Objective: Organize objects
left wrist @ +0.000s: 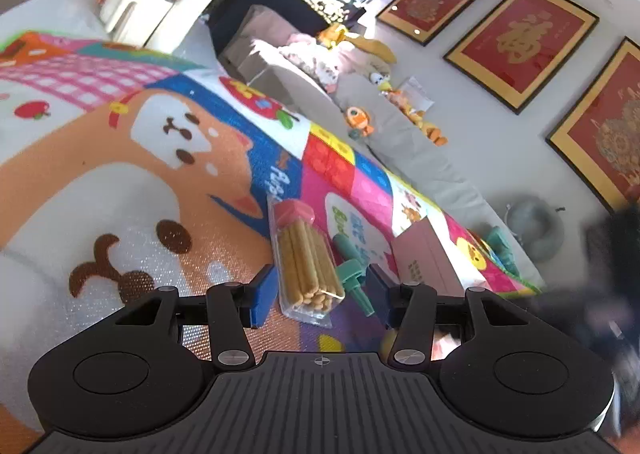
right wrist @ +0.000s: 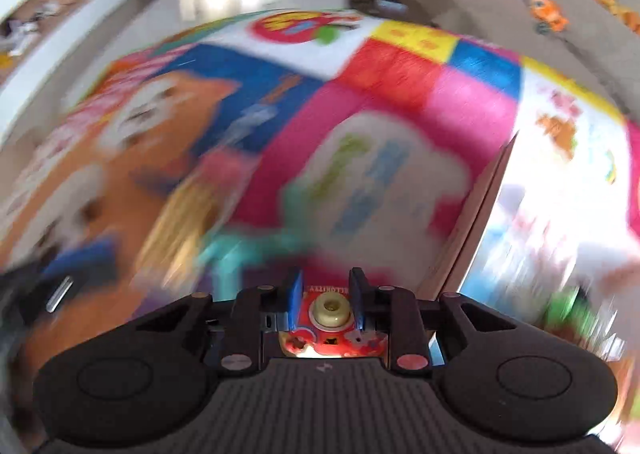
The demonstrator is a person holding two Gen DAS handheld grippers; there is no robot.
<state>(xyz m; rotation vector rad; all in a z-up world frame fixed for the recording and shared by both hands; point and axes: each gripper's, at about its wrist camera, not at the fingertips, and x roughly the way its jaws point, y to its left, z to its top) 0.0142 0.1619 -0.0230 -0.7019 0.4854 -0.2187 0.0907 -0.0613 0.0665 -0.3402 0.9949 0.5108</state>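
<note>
nearby, one stick packet (left wrist: 306, 262), one red toy (right wrist: 332, 324)

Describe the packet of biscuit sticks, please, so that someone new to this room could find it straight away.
Start at the colourful cartoon play mat on the floor, by its big brown dog picture. Just ahead of the open left gripper lies the packet of biscuit sticks: a clear sleeve of tan sticks with a pink cap. The teal plastic toy beside it holds no sticks.
</note>
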